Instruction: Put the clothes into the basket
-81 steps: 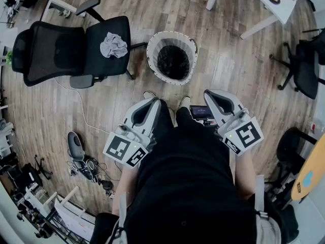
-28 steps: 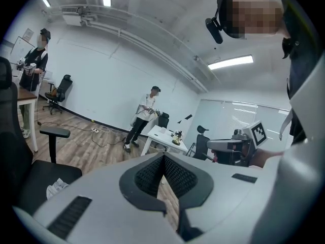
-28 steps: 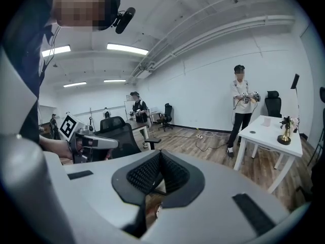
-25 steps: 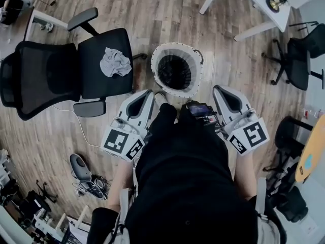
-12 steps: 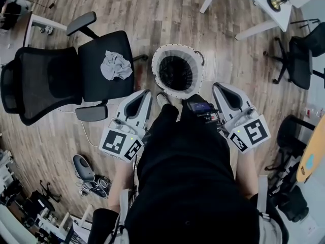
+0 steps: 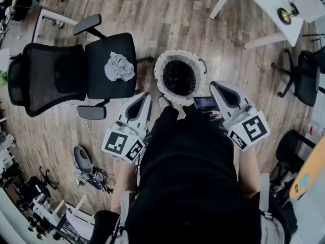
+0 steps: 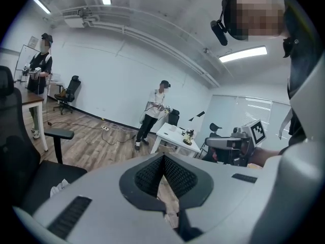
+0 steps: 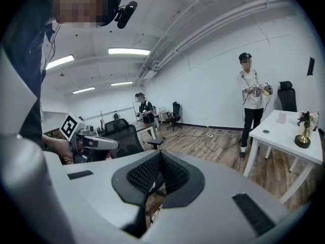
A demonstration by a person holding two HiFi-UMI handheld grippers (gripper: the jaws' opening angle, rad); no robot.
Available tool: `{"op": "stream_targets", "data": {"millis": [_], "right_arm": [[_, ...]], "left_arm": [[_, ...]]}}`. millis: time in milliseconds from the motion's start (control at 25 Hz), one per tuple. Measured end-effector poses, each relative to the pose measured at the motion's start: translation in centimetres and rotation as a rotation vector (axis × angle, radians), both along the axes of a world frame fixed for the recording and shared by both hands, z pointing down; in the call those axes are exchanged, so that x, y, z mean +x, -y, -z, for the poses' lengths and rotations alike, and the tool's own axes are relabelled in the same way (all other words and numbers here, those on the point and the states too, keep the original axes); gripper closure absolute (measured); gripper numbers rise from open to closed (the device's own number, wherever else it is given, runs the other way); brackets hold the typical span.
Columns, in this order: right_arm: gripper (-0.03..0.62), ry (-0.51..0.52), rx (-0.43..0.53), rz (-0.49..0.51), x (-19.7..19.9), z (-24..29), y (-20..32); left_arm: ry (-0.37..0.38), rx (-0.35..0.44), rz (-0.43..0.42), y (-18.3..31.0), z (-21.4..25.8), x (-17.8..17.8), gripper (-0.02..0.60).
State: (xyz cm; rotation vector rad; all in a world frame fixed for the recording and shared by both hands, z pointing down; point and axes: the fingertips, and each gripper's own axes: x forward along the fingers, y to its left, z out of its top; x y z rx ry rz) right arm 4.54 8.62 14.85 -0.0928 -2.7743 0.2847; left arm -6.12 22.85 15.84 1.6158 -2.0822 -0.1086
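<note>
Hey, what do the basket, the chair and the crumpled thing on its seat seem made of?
Basket: pale wall with a dotted weave, likely woven or fabric, dark lining inside. Chair: matte black, back apparently mesh, seat fabric-like. Garment: soft grey cloth, judging by its crumpled folds.

Clothes [image 6: 120,66]: plain pale grey.
Chair [image 6: 104,80]: black, with a mesh back.
Basket [image 6: 158,76]: white woven rim with dark flecks, black inside.
Floor [image 6: 167,14]: warm brown wood planks.
Left gripper [image 6: 146,96]: light grey shell, black ribbed pads, black-and-white square markers.
Right gripper [image 6: 215,85]: the same colours.
Table [image 6: 264,6]: white.
</note>
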Motion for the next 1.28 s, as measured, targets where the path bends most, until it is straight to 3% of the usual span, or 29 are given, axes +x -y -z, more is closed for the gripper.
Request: {"op": "stream_targets", "data": {"millis": [520, 880, 1040, 1280], "right_arm": [[0.579, -0.065, -0.107, 0.218, -1.7, -3.8, 1.6], [0.579, -0.101, -0.092, 0.147, -6.5, -3.9, -0.6], [0.579, -0.119, -0.106, 0.104, -10.0, -3.5, -2.9], [0.579, -0.192, -0.090, 0.114, -15.7, -4.9, -7.6]], "left_arm": [[-0.022, -0.190, 0.175, 1.3, -6.5, -1.9, 0.569], [-0.056, -0.282, 0.185, -2.7, -12.5, -9.6, 0.569], [-0.044, -0.314, 0.158, -4.1, -14.7, -14.1, 0.568], [-0.081, -0.374, 0.132, -6.9, -19.8, -20.4, 0.566]]}}
